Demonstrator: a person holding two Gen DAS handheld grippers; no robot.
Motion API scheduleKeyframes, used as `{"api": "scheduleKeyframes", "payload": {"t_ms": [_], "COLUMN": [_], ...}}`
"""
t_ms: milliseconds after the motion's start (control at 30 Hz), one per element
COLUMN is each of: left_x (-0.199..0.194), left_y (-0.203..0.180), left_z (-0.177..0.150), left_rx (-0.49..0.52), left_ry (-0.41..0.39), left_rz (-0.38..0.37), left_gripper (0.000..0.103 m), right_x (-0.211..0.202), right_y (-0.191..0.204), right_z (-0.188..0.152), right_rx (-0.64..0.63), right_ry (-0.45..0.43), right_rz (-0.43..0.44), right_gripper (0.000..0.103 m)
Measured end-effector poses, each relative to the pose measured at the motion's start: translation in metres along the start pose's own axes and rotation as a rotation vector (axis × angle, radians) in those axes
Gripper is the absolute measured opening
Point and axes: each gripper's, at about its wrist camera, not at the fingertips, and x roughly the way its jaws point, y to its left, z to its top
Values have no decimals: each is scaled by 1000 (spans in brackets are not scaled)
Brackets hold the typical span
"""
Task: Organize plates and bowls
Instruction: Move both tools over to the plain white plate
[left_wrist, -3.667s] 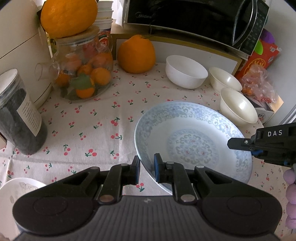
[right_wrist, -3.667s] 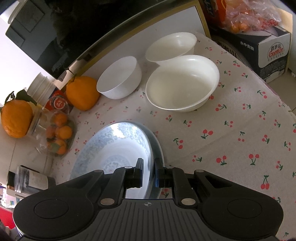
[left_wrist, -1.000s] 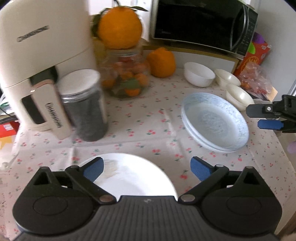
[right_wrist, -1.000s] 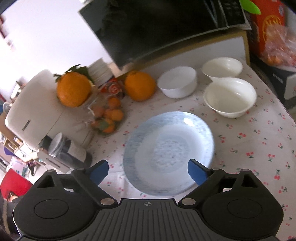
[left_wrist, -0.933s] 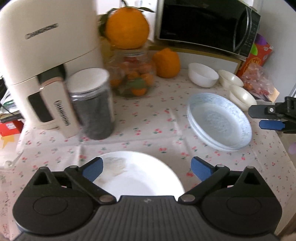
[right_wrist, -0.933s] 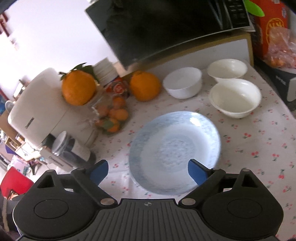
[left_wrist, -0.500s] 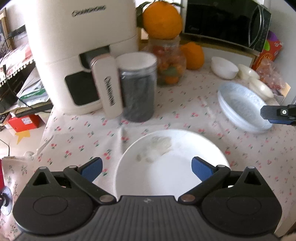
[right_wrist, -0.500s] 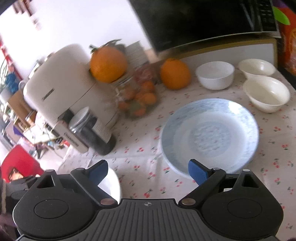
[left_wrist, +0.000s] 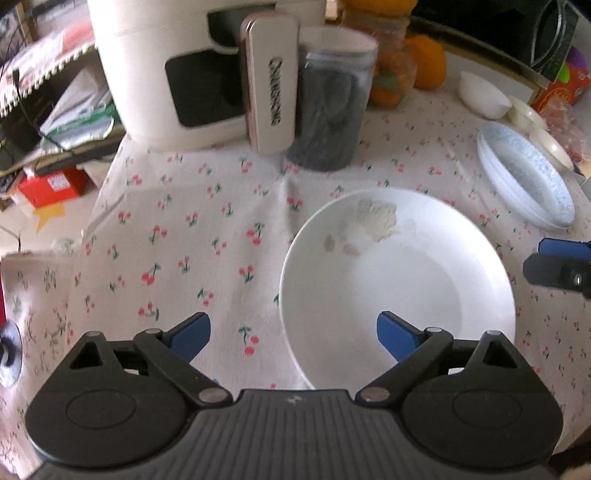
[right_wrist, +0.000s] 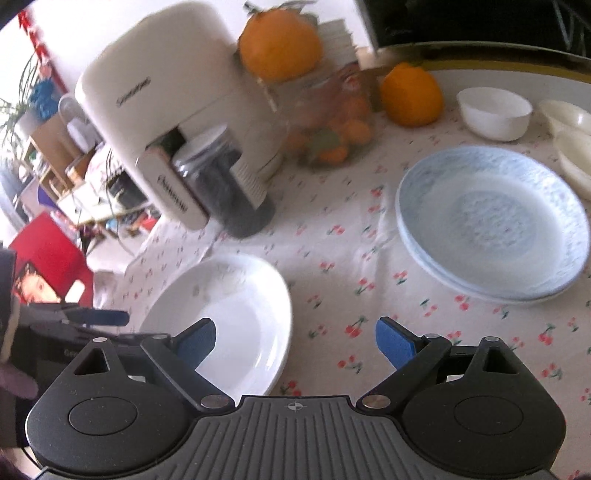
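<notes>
A plain white plate (left_wrist: 399, 280) with pale smears lies on the cherry-print cloth. My left gripper (left_wrist: 293, 334) hangs over its near-left rim. The jaws are closing but still wide, with the rim between them and the pads not touching it. My right gripper (right_wrist: 295, 339) is open, its left finger over the white plate (right_wrist: 229, 314) and its right finger over bare cloth. Two stacked blue-patterned plates (right_wrist: 491, 221) sit to the right, also seen as the blue plates (left_wrist: 524, 177). A white bowl (right_wrist: 495, 112) and cream bowls (right_wrist: 569, 118) stand behind them.
A cream air fryer (left_wrist: 184, 66) and a dark jar (left_wrist: 332, 110) stand behind the white plate. A glass jar of oranges (right_wrist: 328, 122) and a loose orange (right_wrist: 412, 94) are farther back. The table edge and floor clutter (left_wrist: 48, 184) lie to the left.
Both grippers, earlier shut on the blue plate's rim, have let go and swung left to the white plate. The left one sank closer and its jaws narrowed slightly.
</notes>
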Motion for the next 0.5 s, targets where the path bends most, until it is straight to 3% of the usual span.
{"api": "scheduleKeyframes", "payload": {"t_ms": [233,433,500], "left_x": [7,4,2], "left_y": [8,13,14], "left_z": [-4,-3,-3], "left_rx": [-51,-88,-103], "left_ry": [89,92,92], "left_rz": [-19,-26,-33], "left_gripper": [85,73,64], "right_x": [14,19,20], "right_y": [6,8,8], "right_z": [-11,-16,-16], "right_rx": [1,6,13], "right_ry": [69,92,94], "right_rz": [20,38,43], "right_gripper": [95,95,94]}}
